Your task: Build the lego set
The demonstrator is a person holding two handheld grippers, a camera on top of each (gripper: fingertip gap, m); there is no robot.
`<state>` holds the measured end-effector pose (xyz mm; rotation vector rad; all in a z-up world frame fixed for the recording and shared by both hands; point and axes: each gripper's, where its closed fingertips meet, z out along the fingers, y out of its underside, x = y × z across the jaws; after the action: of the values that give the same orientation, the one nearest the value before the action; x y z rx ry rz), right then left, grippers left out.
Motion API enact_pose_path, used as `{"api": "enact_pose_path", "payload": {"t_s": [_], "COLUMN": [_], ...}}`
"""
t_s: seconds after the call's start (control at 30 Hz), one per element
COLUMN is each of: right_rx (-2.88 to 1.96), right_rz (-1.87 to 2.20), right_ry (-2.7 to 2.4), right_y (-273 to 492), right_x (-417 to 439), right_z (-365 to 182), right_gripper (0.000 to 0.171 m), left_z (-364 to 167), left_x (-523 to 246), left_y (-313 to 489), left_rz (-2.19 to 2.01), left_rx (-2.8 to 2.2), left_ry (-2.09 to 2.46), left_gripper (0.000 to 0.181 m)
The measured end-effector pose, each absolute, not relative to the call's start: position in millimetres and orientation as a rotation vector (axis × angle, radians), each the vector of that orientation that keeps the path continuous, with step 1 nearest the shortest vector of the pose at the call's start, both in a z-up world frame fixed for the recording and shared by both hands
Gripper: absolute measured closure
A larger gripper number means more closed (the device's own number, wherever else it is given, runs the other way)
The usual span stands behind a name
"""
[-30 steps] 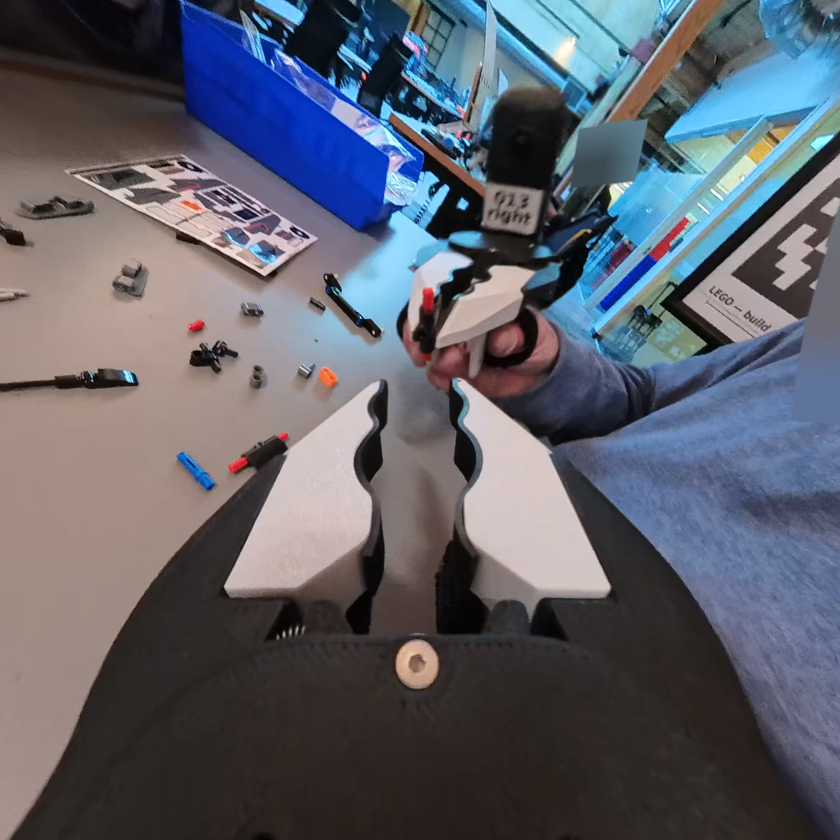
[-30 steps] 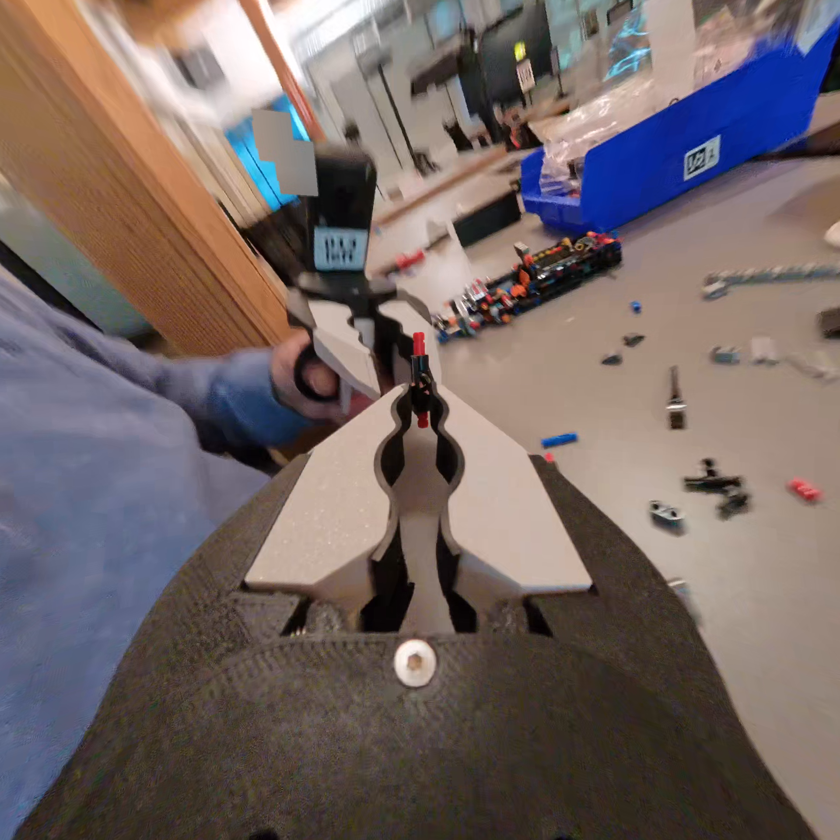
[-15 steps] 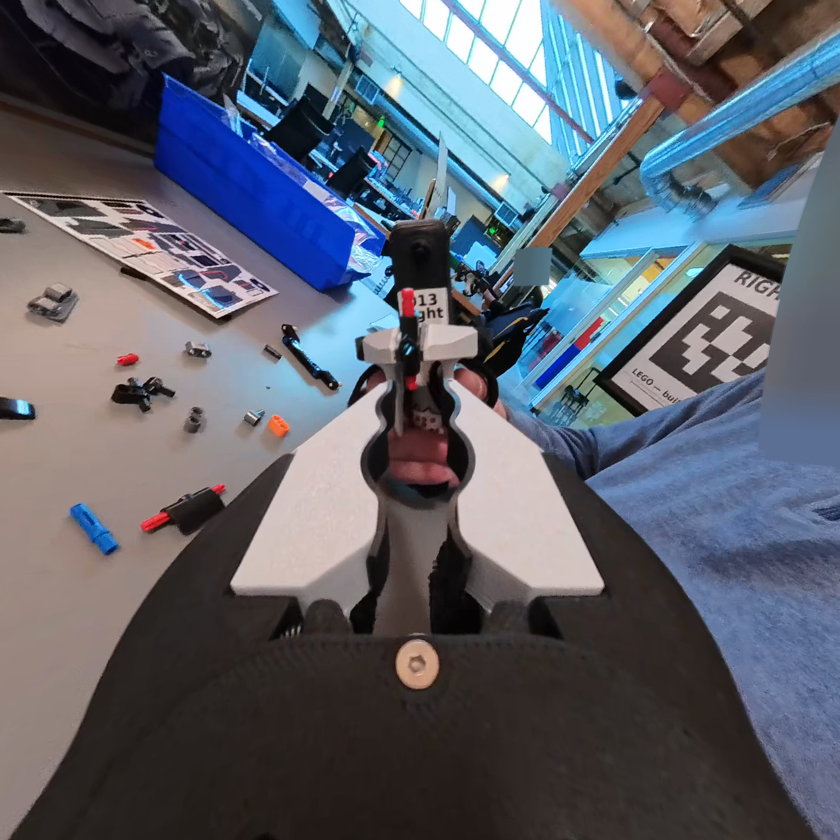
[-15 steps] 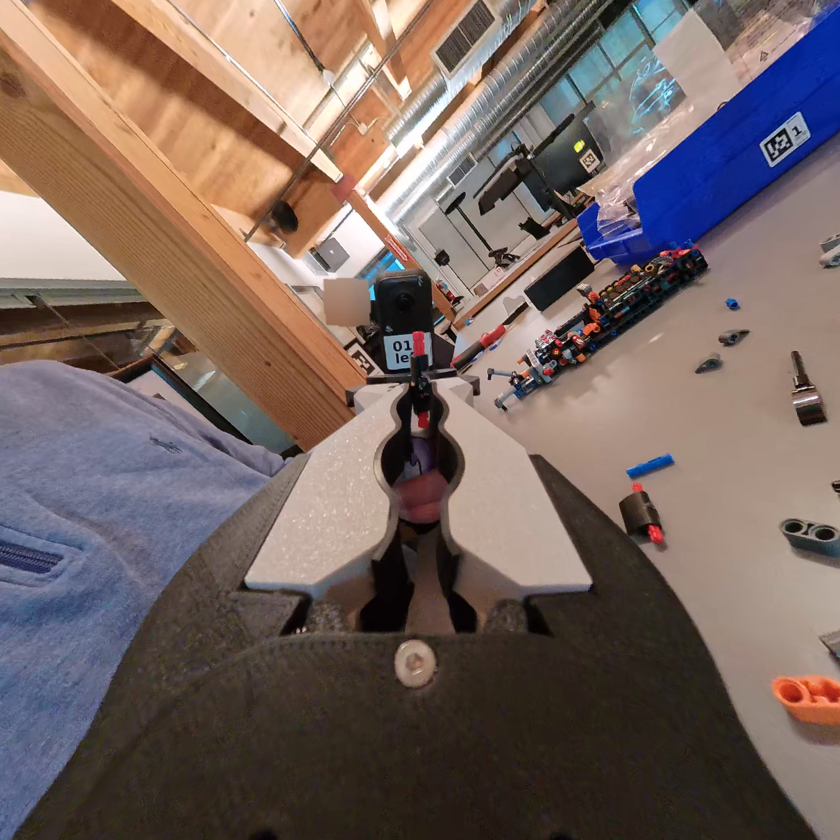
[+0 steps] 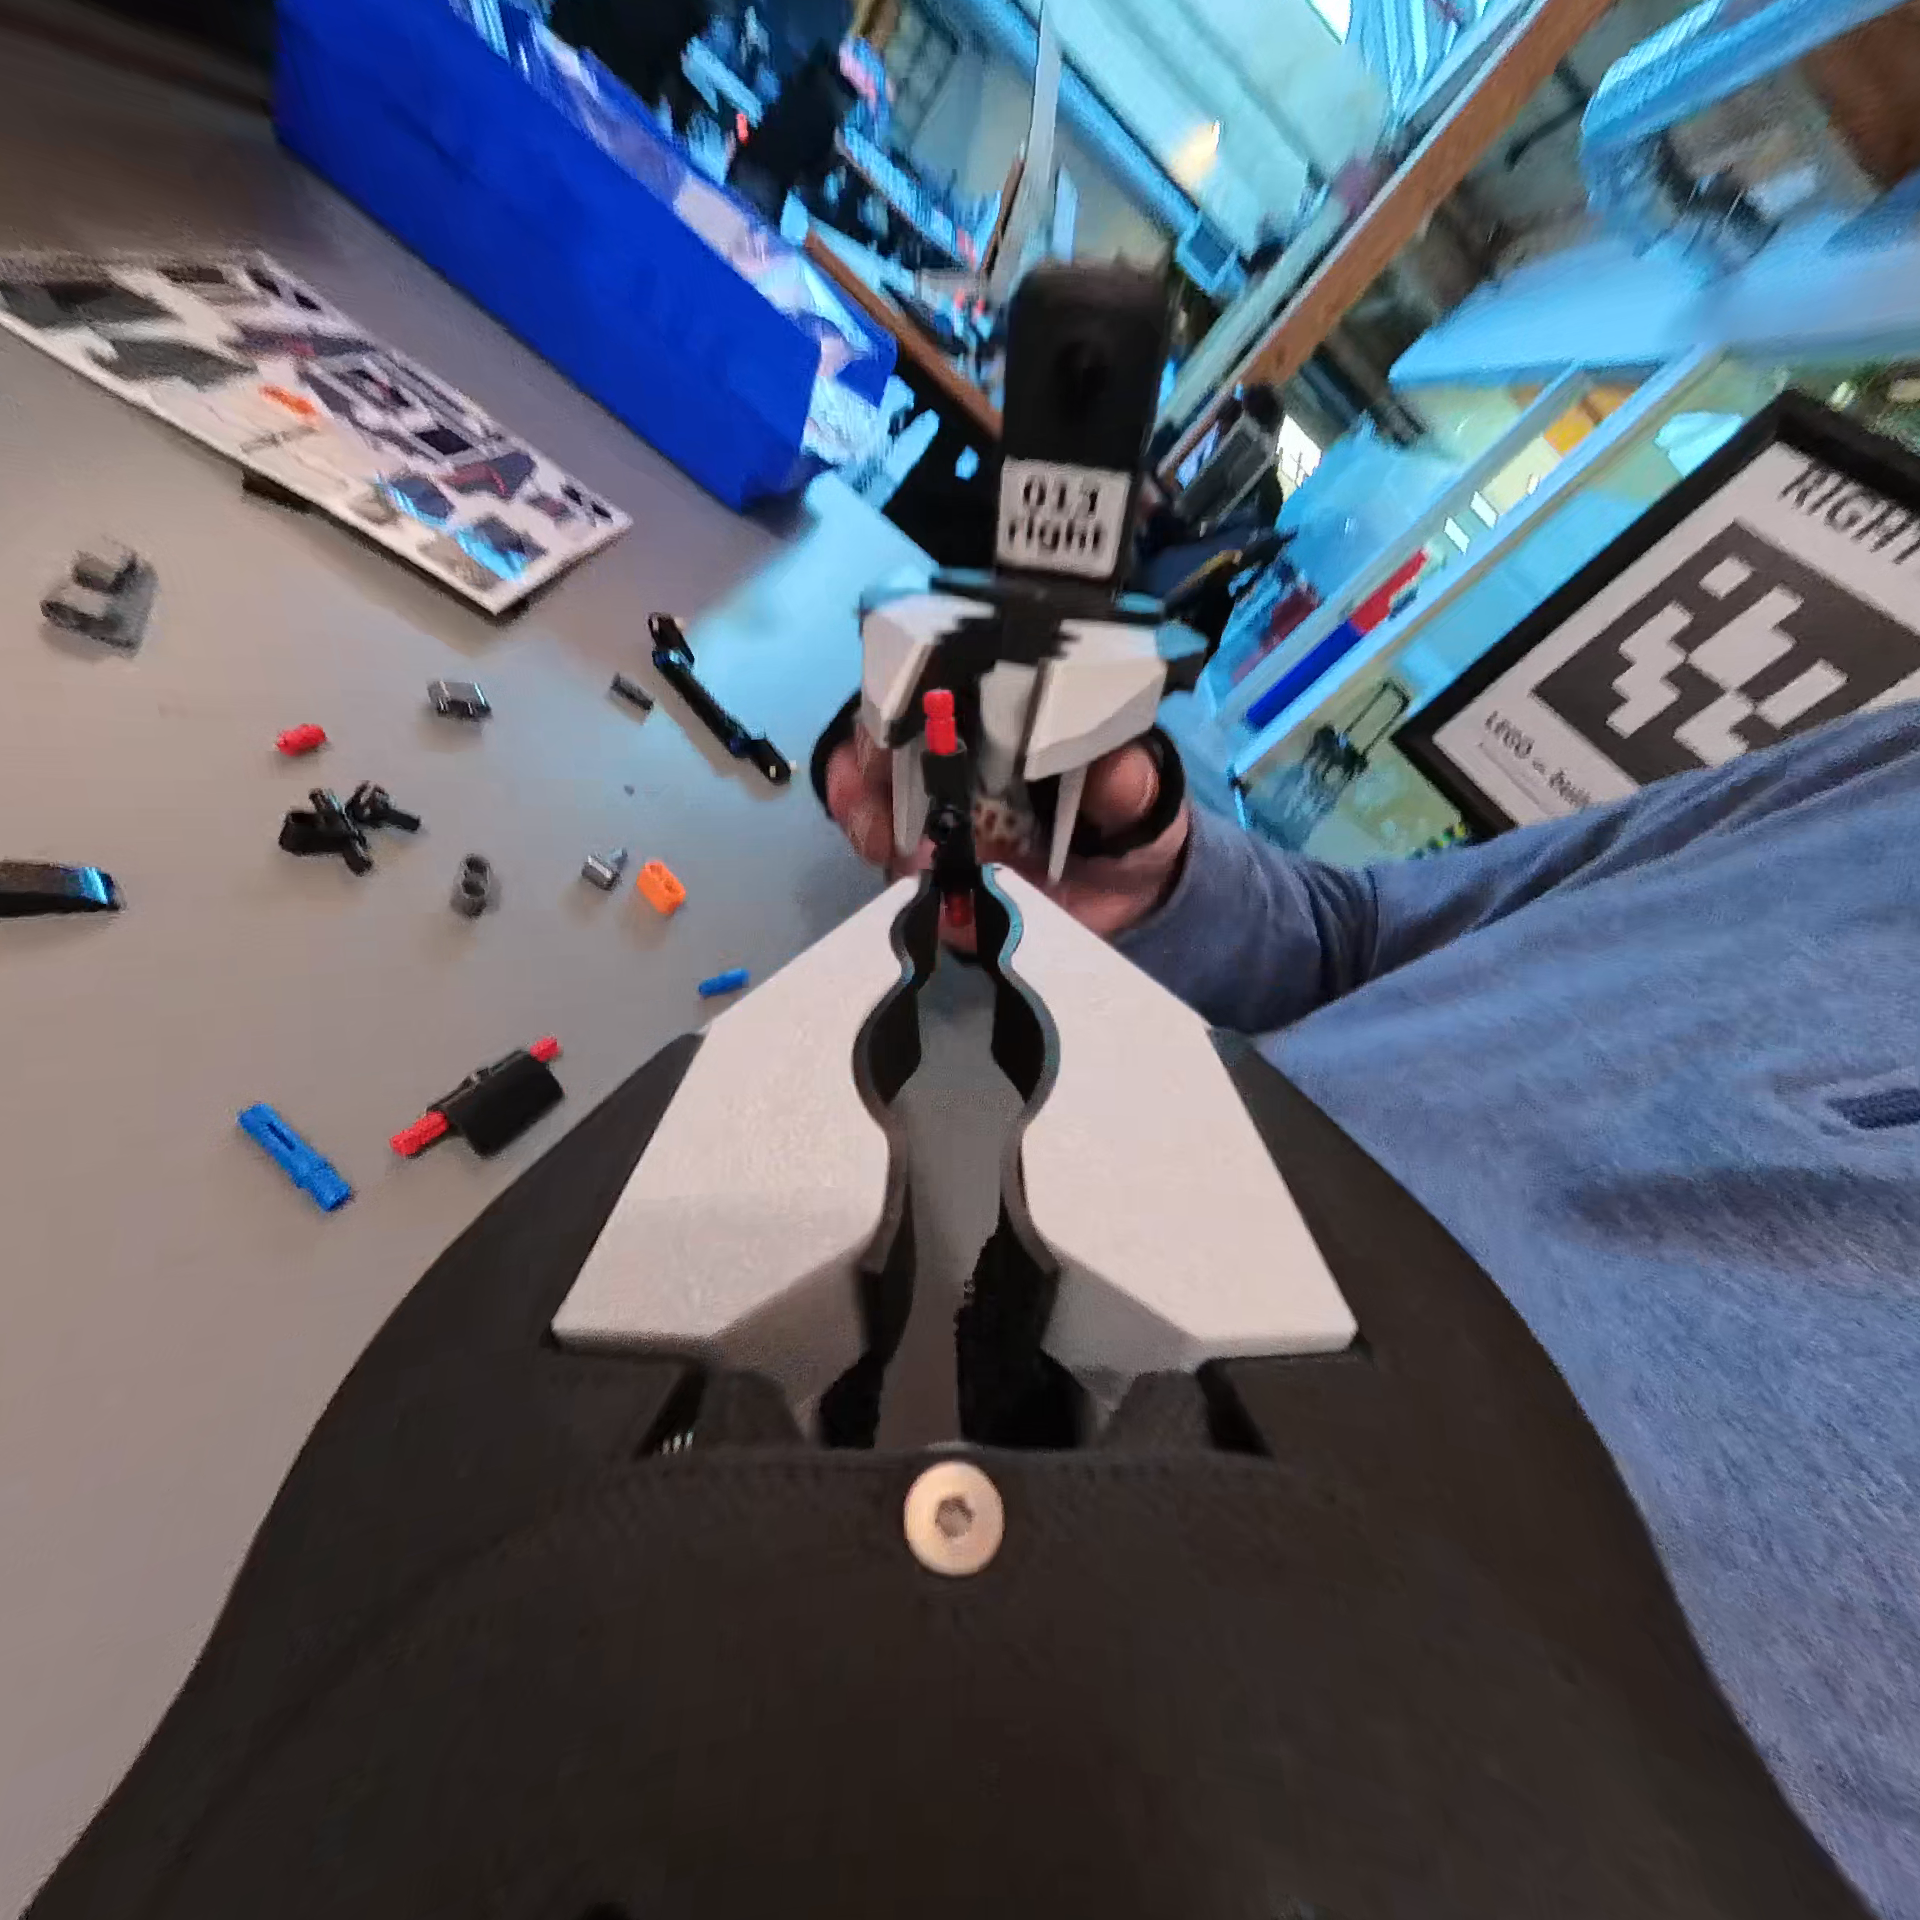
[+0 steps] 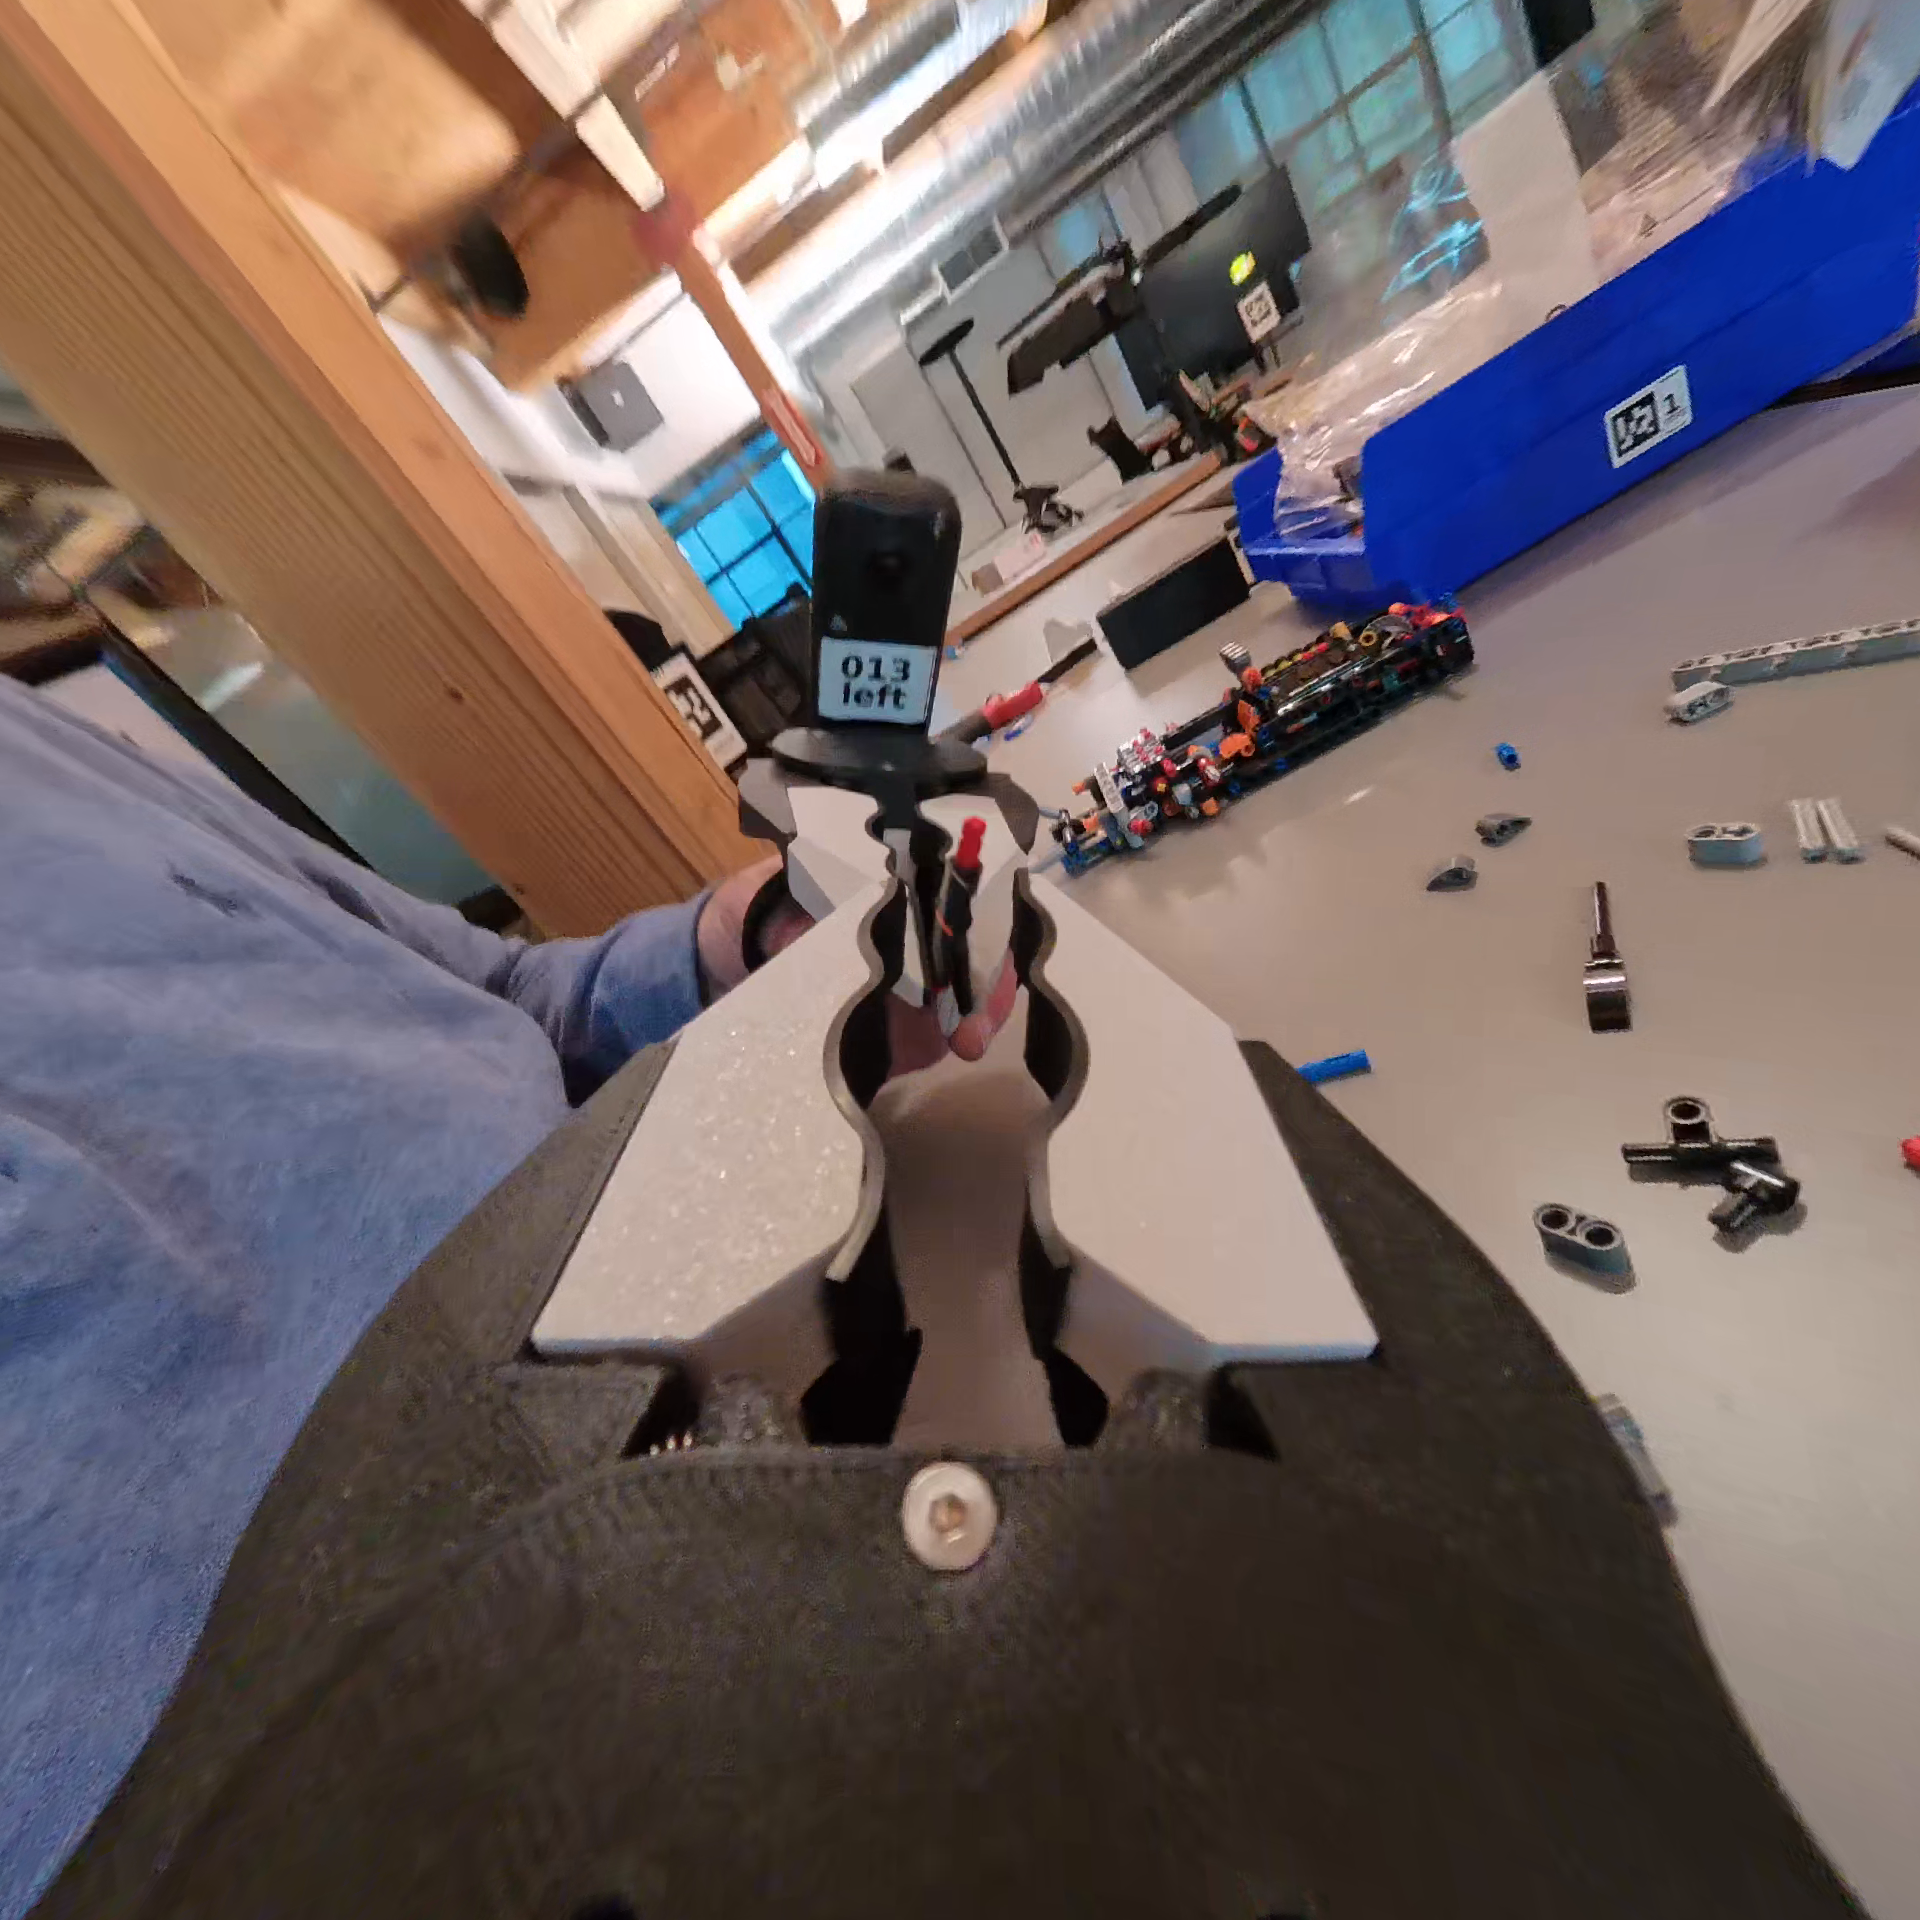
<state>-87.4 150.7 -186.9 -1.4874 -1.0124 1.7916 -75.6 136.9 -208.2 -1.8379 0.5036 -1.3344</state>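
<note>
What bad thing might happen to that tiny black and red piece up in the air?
1. The left gripper pinches the black piece with red pins only at its lower end, with just the fingertips. It might twist or slip out.
2. The piece is held off the grey table, near the person's blue sleeve, so a drop might be hard to find.
3. The right gripper is open and very close, so a small bump could knock the piece loose.

The left gripper point(image 5: 951, 894) points toward 12 o'clock, its fingers pinched together at the tips. Facing it tip to tip, the right gripper point(image 6: 951, 883) has its fingers spread apart. Each is gripped by a hand point(image 5: 1122, 821) emerging from a blue sleeve point(image 5: 1558, 1091).
</note>
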Motion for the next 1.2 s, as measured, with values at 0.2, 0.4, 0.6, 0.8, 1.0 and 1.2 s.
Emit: {"api": "enact_pose_path", "payload": {"t_s": [0.2,0.4,0.6,0.8,1.0,1.2], "right_rx": [-1.536,-1.489,-1.437,-1.474,-1.484,-1.461], "right_rz": [1.755,1.889,2.003,1.957,1.765,1.807], "right_ry": [-1.187,-0.992,-0.838,-0.896,-1.057,-1.130], "right_y": [138.5,145.8,151.1,151.6,155.0,147.5], "right_x": [-93.2,-90.3,-89.3,-90.2,-86.4,-86.4], "right_z": [-199.6,-185.8,-182.3,-188.0,-187.1,-182.9], "right_gripper": [0.165,0.167,0.167,0.165,0.159,0.170], "left_z": [-220.9,-208.3,-197.6,-204.3,-207.9,-209.7], "left_x": [-73.8,-76.4,-75.7,-77.2,-77.6,-74.3], "left_y": [127.8,134.4,141.4,142.0,136.5,134.0], "left_rz": [-1.275,-1.301,-1.377,-1.315,-1.263,-1.261], "left_rx": [-1.963,-1.831,-1.701,-1.765,-1.860,-1.889], "left_ry": [0.657,0.563,0.431,0.483,0.621,0.691], "left_gripper": [0.177,0.169,0.175,0.176,0.176,0.176]}}
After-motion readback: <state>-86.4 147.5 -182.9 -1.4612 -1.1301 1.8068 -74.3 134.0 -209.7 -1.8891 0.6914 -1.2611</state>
